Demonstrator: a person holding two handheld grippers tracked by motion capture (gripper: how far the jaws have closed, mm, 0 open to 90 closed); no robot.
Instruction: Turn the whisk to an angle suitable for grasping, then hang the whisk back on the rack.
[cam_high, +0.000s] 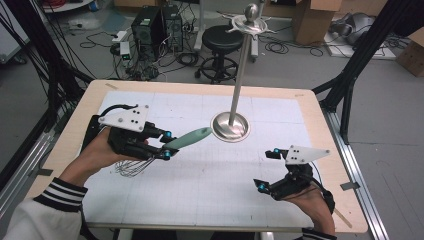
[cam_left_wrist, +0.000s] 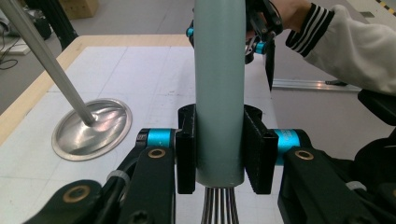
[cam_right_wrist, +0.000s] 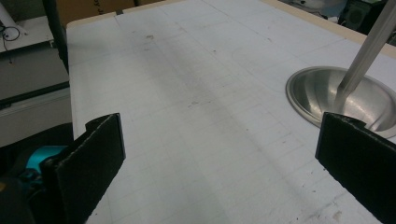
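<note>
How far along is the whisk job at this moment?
Done: the left gripper is shut on the whisk by its green handle, and the wire end looks clear of the table.

In hand: the whisk is held near the metal stand.

Left: probably hanging it on the stand's top hooks, which look bare. The right gripper is open and idle.

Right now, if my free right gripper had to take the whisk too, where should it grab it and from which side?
Probably the free end of the whisk's green handle, coming from the stand's side. The left gripper already clamps the handle near the wires, which are springy and thin. The handle is thick, round and lies almost level, pointing toward the stand's base. The right gripper is open.
</note>
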